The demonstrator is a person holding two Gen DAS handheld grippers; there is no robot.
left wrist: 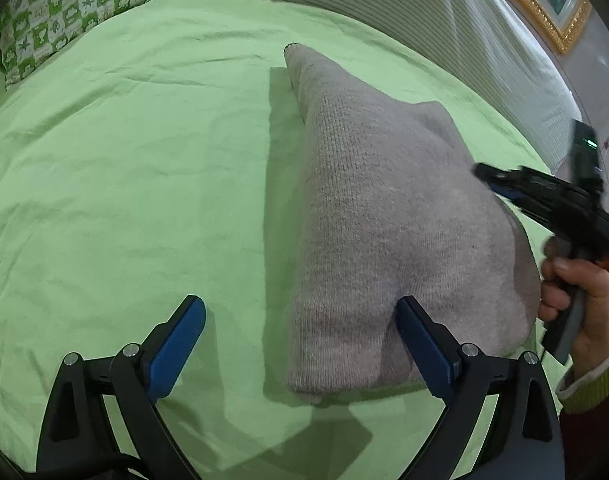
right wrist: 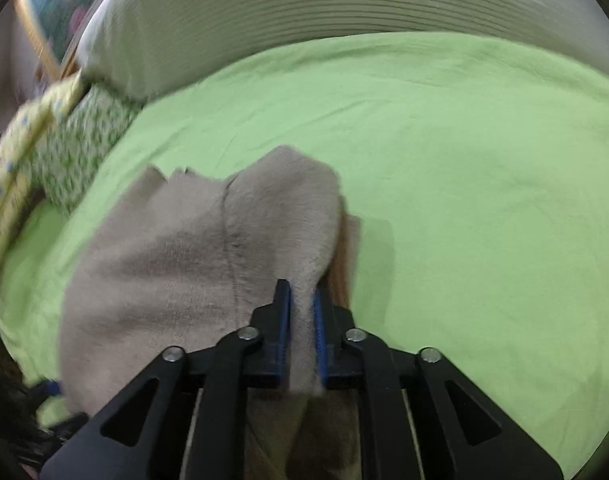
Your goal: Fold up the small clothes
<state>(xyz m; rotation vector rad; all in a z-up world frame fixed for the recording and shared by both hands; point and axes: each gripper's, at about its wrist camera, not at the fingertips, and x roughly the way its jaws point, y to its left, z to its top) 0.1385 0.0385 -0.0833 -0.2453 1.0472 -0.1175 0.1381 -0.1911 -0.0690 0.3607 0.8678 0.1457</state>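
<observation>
Right wrist view: the right tool (right wrist: 302,312) is clamping a raised fold of the grey knit garment (right wrist: 192,256), which is draping toward 9 o'clock over the green bed sheet (right wrist: 484,184). Left wrist view: the left tool (left wrist: 300,344) is hovering released, fingers spread, its right finger touching the garment's near edge; the right tool is showing at 3 o'clock.

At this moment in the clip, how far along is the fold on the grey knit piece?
Partly done. The grey knit garment already looks doubled over on the green sheet, with a rolled edge along its left side. In hand: the right gripper is clamped on a fabric edge, lifting it. The left gripper is open, holding nothing. Left: laying that edge down and finishing the fold.
</observation>
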